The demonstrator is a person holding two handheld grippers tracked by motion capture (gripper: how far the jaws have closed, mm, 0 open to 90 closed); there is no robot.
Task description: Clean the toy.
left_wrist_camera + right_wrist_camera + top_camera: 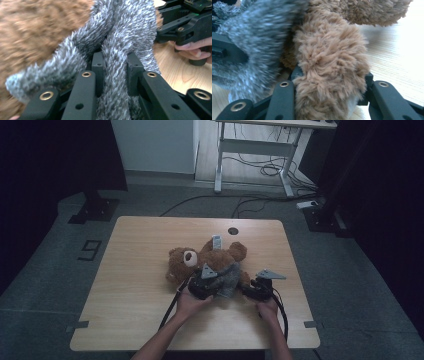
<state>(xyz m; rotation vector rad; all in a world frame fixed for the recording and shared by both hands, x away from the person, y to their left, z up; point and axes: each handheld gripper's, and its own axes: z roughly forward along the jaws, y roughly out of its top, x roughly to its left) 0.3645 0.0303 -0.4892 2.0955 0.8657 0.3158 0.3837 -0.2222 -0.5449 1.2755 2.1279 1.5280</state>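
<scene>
My left gripper (113,72) is clamped on a fold of grey cloth (125,37). My right gripper (329,82) grips the bear's (200,260) brown limb (329,57). The bear lies mid-worktop (130,270), cloth over its body.

Black right gripper (329,100) clamped on a tan plush limb (329,57), grey fuzzy cloth (254,37) bunched just beside it, pale wooden table (397,60) beyond.

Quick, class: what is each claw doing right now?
Left claw: shut on the grey fuzzy garment.
Right claw: shut on the teddy bear's brown limb.
</scene>
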